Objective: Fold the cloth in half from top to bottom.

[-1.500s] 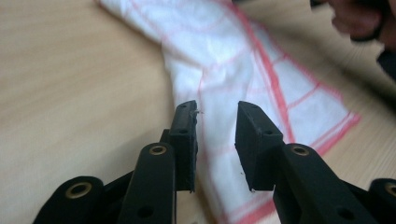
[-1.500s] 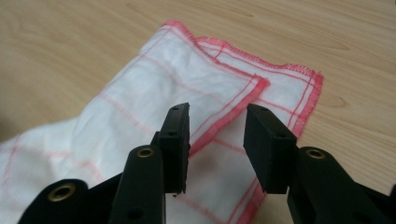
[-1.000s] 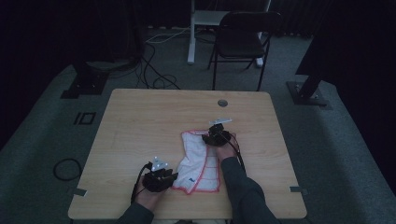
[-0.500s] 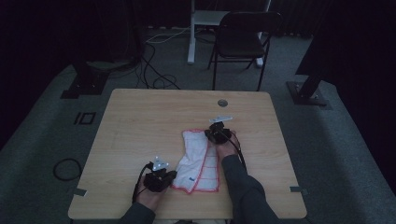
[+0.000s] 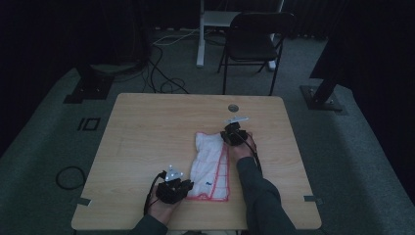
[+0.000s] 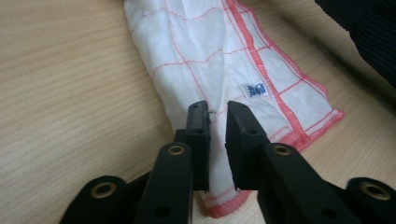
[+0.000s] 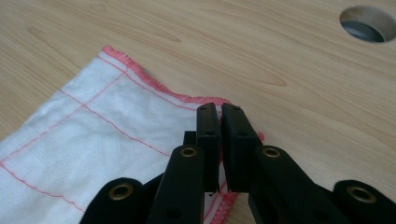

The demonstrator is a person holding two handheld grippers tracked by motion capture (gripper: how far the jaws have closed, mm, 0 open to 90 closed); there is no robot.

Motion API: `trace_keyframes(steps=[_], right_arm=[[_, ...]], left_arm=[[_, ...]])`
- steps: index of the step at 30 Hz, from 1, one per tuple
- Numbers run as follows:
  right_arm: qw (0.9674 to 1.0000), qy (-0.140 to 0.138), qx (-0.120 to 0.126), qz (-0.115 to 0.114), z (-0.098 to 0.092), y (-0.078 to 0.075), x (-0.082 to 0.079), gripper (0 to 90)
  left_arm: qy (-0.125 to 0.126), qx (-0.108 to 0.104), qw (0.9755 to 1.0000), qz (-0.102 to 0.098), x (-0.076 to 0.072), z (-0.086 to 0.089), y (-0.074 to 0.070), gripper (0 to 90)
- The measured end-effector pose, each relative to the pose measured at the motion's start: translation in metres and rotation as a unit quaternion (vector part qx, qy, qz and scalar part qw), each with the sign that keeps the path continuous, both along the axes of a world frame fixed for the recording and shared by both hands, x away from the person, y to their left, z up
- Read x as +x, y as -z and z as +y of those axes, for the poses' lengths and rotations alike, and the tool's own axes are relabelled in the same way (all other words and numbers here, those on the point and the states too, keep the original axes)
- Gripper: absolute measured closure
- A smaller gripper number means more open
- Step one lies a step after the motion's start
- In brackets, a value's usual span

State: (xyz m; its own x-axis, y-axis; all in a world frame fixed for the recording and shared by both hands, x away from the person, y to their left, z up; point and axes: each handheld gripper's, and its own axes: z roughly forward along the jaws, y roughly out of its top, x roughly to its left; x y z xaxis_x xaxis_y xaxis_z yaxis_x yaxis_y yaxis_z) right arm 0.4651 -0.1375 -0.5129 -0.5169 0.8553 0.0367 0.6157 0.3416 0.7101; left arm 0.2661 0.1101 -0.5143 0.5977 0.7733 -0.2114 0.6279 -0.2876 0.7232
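Note:
A white cloth [image 5: 210, 161] with red grid lines and a red hem lies lengthwise on the wooden table [image 5: 147, 127]. My left gripper [image 5: 189, 185] is at its near left corner. In the left gripper view the cloth [image 6: 210, 46] shows a raised crease running into the left gripper [image 6: 218, 107]. Its jaws have just been opening and stand a little apart, with that fold between them. My right gripper [image 5: 227, 137] is at the far right corner. In the right gripper view the right gripper [image 7: 219, 109] is shut on the hem of the cloth [image 7: 93, 121].
A round cable hole [image 5: 233, 107] sits in the table just beyond the right gripper, also seen as the hole [image 7: 366, 23]. A dark sleeve [image 6: 364, 32] crosses behind the cloth. A black chair [image 5: 254, 44] and floor cables [image 5: 166, 83] lie beyond the table.
Both hands have lifted slightly at their corners of the cloth. The cloth's far end has drawn in a little toward the right gripper.

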Motion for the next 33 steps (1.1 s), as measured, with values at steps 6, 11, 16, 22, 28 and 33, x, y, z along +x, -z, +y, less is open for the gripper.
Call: trace_keyframes(steps=[6, 11, 16, 22, 28, 33], right_arm=[[0.9999, 0.009, 0.004, 0.007, -0.006, 0.006, 0.000, 70.1], [0.9999, 0.003, 0.010, 0.002, -0.009, 0.003, -0.006, 67.2], [0.9999, -0.005, 0.015, 0.000, -0.012, 0.003, -0.012, 66.2], [0.9998, -0.008, 0.016, 0.004, -0.015, 0.007, -0.015, 65.5], [0.9998, -0.008, 0.018, 0.002, -0.016, 0.006, -0.015, 64.6], [0.9998, -0.006, 0.018, 0.001, -0.018, 0.005, -0.015, 64.2]], left_arm=[[0.031, 0.000, 0.9994, -0.016, -0.004, -0.013, -0.005, 71.6], [0.080, 0.016, 0.9963, -0.025, -0.006, -0.042, -0.005, 67.4], [0.113, 0.041, 0.9921, -0.036, -0.008, -0.058, -0.001, 63.0], [0.112, 0.063, 0.9916, -0.016, -0.003, -0.064, 0.013, 61.2], [0.107, 0.081, 0.9909, -0.011, 0.001, -0.066, 0.016, 74.3], [0.113, 0.075, 0.9907, -0.015, 0.002, -0.067, 0.011, 87.4]])
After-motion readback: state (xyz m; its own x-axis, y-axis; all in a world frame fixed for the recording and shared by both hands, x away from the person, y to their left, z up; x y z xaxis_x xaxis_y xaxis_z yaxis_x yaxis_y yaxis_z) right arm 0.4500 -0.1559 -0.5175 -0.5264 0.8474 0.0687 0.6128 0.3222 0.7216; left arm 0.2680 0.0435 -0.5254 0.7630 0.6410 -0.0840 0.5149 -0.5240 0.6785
